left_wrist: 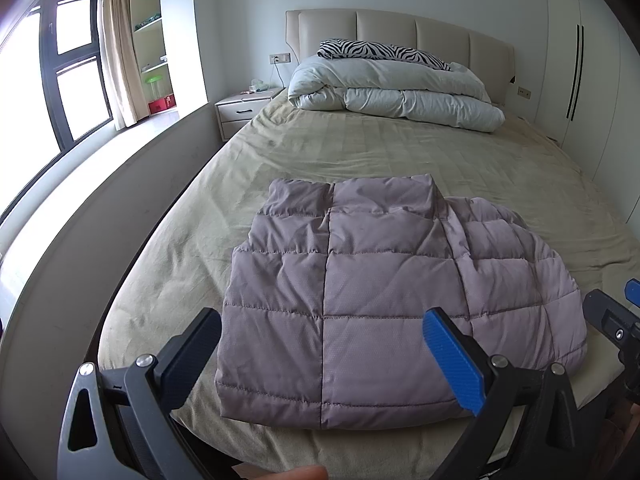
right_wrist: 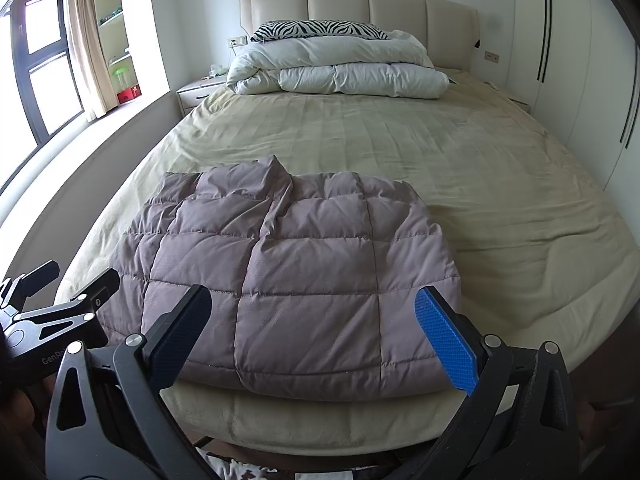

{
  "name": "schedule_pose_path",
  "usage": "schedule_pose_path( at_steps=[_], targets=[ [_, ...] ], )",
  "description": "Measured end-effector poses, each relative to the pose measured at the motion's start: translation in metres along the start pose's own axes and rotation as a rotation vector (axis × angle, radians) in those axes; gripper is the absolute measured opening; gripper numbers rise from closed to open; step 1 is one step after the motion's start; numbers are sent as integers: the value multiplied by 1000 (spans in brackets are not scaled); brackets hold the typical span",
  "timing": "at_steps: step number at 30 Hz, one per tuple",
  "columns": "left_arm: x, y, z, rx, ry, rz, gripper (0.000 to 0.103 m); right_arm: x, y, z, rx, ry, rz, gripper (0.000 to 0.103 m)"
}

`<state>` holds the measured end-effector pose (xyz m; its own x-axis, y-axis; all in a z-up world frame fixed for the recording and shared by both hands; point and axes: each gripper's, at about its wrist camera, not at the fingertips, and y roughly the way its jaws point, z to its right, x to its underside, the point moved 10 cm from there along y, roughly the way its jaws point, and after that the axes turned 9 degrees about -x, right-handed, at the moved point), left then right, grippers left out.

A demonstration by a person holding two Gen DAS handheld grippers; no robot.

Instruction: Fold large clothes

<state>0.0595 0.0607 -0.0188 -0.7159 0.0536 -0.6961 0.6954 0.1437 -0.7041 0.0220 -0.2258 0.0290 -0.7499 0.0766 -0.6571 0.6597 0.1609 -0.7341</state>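
A mauve quilted puffer jacket (left_wrist: 384, 296) lies folded into a compact rectangle near the foot of the bed, collar toward the headboard. The right wrist view shows the same jacket (right_wrist: 304, 280), lying flat. My left gripper (left_wrist: 320, 332) hovers open over the jacket's near edge, nothing between its black and blue pads. My right gripper (right_wrist: 312, 316) is also open above the near edge, holding nothing. The right gripper's tip shows at the right edge of the left view (left_wrist: 616, 316), and the left gripper appears at the left edge of the right view (right_wrist: 68, 292).
The beige bed sheet (right_wrist: 460, 152) stretches toward a padded headboard (left_wrist: 400, 28). A rolled white duvet (left_wrist: 396, 88) with a zebra-print pillow (left_wrist: 380, 50) lies at the head. A nightstand (left_wrist: 240, 110) and a low ledge (left_wrist: 120, 208) stand left; wardrobe doors (right_wrist: 580, 60) stand right.
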Motion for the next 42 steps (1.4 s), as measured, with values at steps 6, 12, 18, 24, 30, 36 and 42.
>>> schedule_pose_path(
  at_steps=[6,12,18,24,30,36,42],
  targets=[
    [1,0,0,0,0,0,103,0,0,0,0,0,-1,103],
    [1,0,1,-1,1,-1,103,1,1,1,0,0,-2,103],
    [1,0,1,-2,1,0,103,0,1,1,-1,-1,-3,103],
    [1,0,1,0,2,-1,103,2,1,2,-1,-1,-3,103],
    [2,1,1,-1,3,-1,103,2,1,2,-2,-1,-4,103],
    [2,1,2,1,4,-2,103,3,1,2,-2,0,-5,103],
    [3,1,3,2,4,-4,103,3,1,2,-2,-1,-7,103]
  ],
)
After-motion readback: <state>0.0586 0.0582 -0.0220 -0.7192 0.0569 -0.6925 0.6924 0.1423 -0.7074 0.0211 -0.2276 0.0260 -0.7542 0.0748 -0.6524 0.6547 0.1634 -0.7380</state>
